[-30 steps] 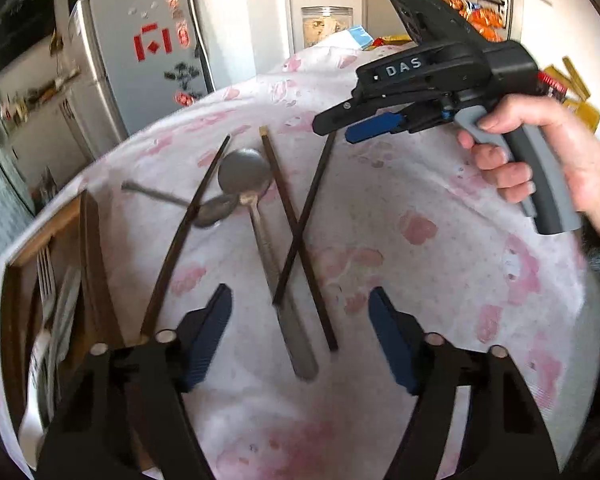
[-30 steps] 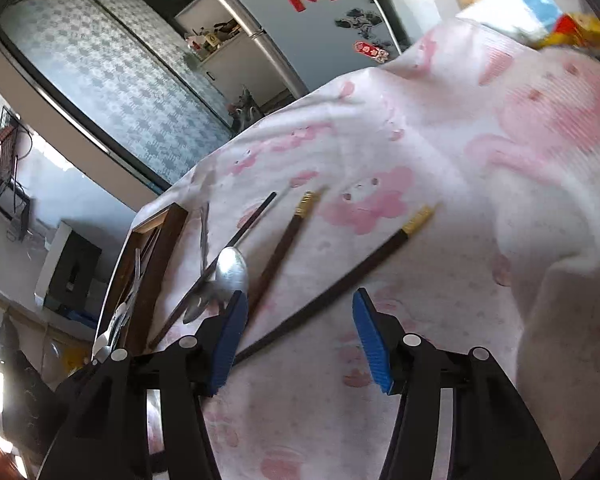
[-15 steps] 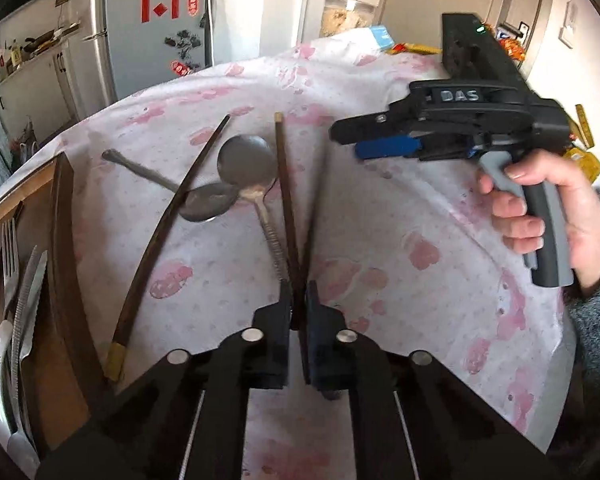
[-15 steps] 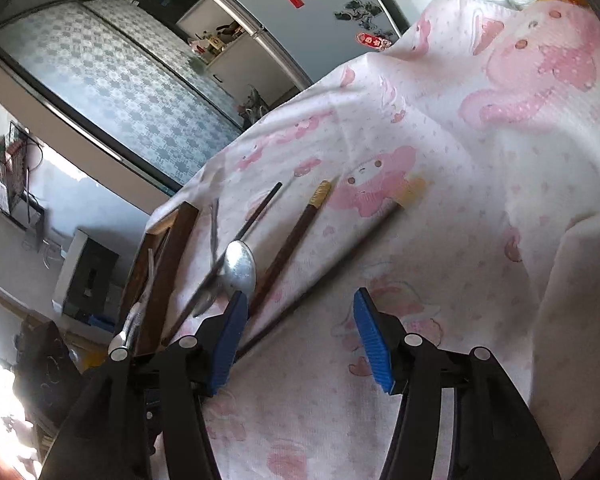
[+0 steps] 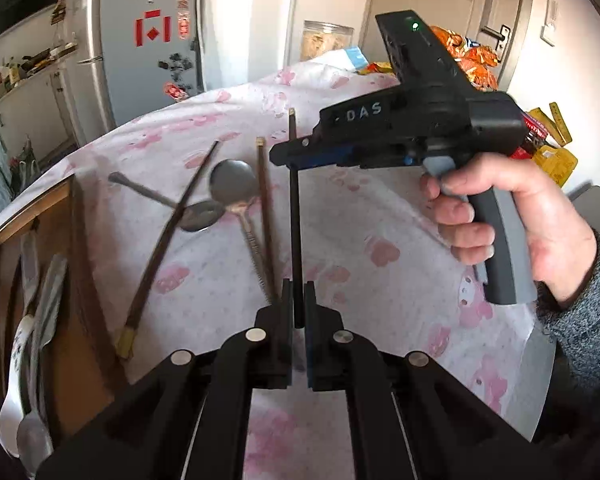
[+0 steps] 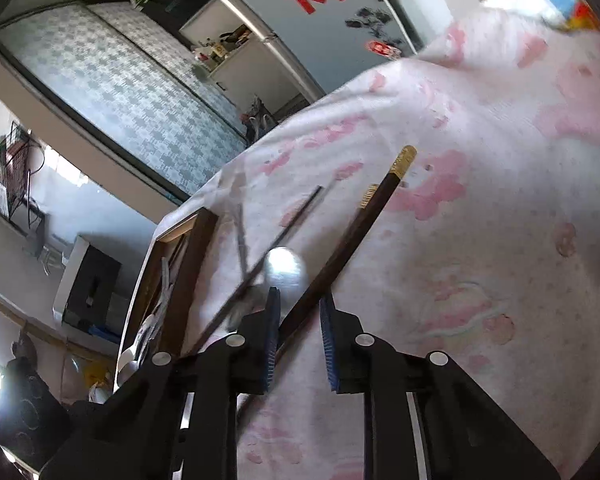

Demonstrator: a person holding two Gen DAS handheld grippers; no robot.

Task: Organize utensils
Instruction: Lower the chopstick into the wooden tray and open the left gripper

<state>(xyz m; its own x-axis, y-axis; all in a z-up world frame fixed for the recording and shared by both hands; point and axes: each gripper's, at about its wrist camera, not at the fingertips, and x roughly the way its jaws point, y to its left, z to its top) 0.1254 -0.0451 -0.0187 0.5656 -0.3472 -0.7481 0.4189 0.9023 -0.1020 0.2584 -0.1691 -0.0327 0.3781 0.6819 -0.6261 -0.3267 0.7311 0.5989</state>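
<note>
I had the left gripper (image 5: 296, 312) clenched on the near end of a dark chopstick (image 5: 295, 220), which ran up the centre of the left wrist frame over the pink-flowered worktop (image 5: 380, 240). The right gripper (image 6: 298, 332) was closing with that chopstick between its fingers (image 6: 272, 320), apparently not yet pinching it. Left of centre lay another chopstick (image 5: 266, 216), two spoons (image 5: 232, 184) and a third chopstick (image 5: 168, 232). The wooden tray (image 5: 80, 260) sat at the left edge.
</note>
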